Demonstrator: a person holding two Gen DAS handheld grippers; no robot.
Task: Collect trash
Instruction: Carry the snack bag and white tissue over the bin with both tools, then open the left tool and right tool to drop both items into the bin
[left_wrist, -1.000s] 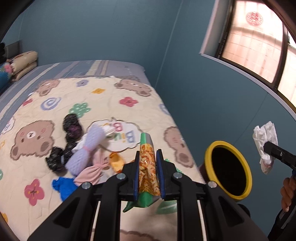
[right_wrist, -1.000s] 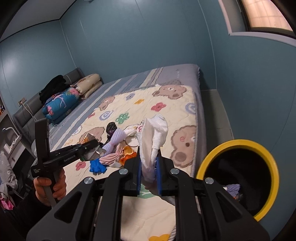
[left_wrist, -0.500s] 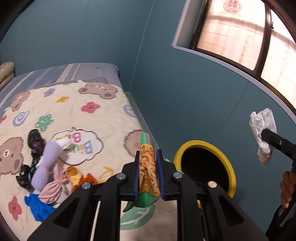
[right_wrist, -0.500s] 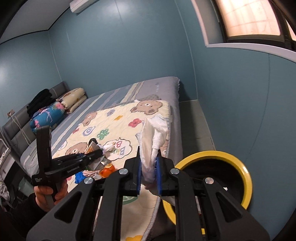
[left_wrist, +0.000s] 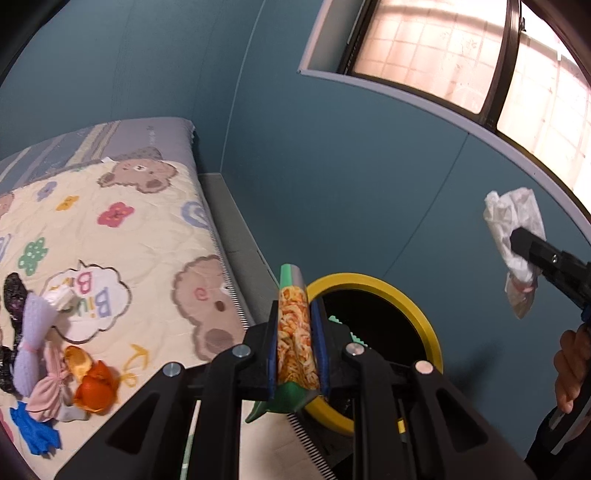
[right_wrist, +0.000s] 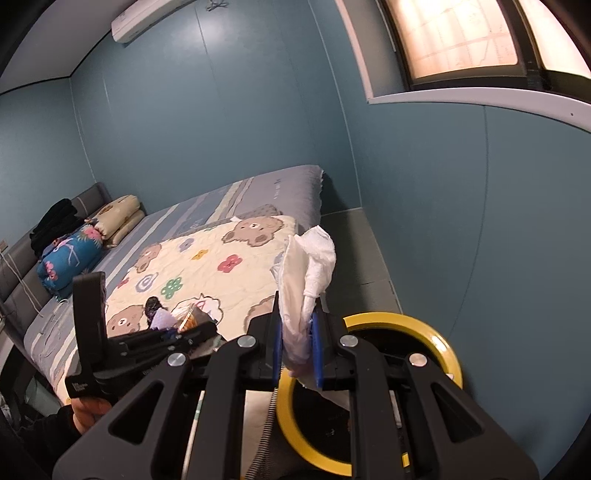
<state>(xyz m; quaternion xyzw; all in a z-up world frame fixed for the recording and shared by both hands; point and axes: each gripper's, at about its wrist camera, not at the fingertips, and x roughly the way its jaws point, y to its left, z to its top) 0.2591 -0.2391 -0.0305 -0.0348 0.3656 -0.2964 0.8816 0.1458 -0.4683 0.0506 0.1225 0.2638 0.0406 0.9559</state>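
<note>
From the left wrist, the bed blanket (left_wrist: 147, 236) shows the letters "Biu" upside down, and the left gripper (left_wrist: 295, 343) pinches a snack bag (left_wrist: 295, 332) above the yellow-rimmed trash bin (left_wrist: 413, 314), pointing down at it. From the right wrist, the right gripper (right_wrist: 297, 343) squeezes a white tissue (right_wrist: 306, 273) over the same bin (right_wrist: 436, 339), tilted downward.

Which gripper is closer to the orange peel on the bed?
Left. The left gripper holds the snack wrapper right beside the orange peel; the right gripper, with the tissue, is far beyond the bin.
</note>
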